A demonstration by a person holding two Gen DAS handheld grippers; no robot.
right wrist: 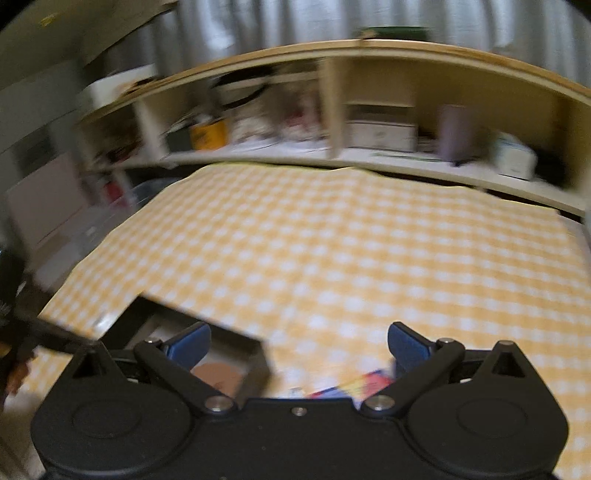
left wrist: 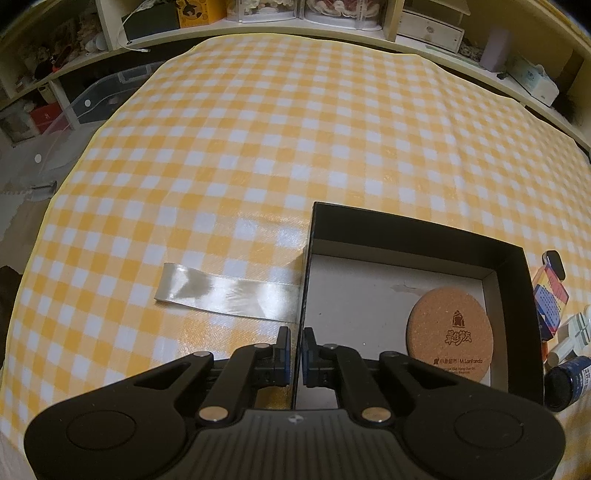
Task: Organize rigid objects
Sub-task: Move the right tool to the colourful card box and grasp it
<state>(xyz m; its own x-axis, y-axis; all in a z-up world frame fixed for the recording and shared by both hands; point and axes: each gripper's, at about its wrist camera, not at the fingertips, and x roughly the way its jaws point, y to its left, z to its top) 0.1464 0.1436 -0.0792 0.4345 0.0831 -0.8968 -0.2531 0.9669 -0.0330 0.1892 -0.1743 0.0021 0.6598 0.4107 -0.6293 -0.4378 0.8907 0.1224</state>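
- The black box sits open on the checked cloth, and a round cork coaster already lies flat on its pale floor, against the right-hand wall as the left wrist view shows it.
- We judge the next pieces to go in are the loose ones just outside that same right wall: a colourful block, a white tube and a dark blue bottle, crowded together on the cloth.
- In the right wrist view the colourful block shows low in the frame, between the fingers and close under the body of the tool, with the box off to the left of it; the picture is blurred, so we cannot tell how the block's long side is turned.
- Our right gripper stands spread wide with nothing in it, above the cloth, and it is the nearer hand to those pieces.
- Our left gripper is clenched on the box's left wall, one pad outside and one inside, pointing steeply down.
- A pale satin ribbon trails left from the box across the cloth, away from the coming pick.
- Beyond the cloth we see shelves full of boxes and jars.
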